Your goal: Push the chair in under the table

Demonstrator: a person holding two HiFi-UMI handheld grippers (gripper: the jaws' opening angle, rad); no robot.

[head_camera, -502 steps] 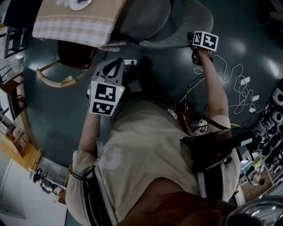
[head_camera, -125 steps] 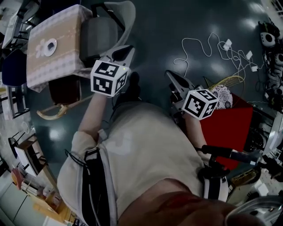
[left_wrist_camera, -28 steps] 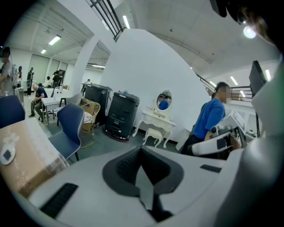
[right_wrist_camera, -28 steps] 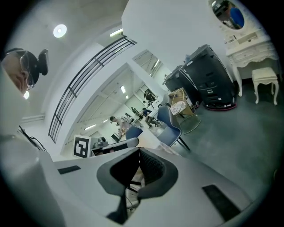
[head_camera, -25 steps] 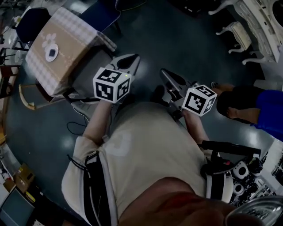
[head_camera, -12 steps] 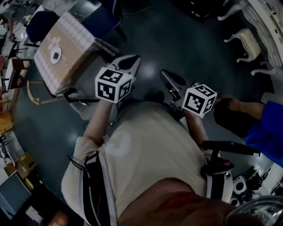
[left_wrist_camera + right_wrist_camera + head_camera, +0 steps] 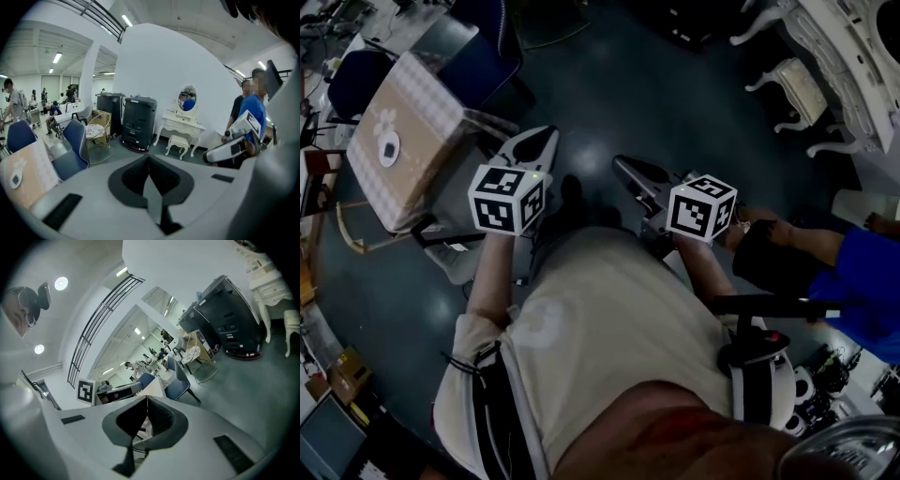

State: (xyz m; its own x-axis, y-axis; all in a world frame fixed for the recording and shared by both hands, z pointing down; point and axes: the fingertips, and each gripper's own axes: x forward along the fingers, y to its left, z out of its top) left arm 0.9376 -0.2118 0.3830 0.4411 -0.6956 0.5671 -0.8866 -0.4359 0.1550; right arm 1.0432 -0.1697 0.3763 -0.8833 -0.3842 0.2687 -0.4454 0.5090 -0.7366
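Chair (image 7: 487,124) seems tucked at desk (image 7: 422,122); prob done.
Left tongs (image 7: 547,137) & right tongs (image 7: 621,166) clenched, empty; risk: swinging into bystander (image 7: 862,272) nearby.

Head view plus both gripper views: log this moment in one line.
left gripper: shut, empty | right gripper: shut, empty | chair: against table | contact with chair: none

No words or numbers can be read; only coded square markers on the left cube (image 7: 508,198) and right cube (image 7: 701,209)

Table (image 7: 427,98) at left — stool (image 7: 800,89) far right.
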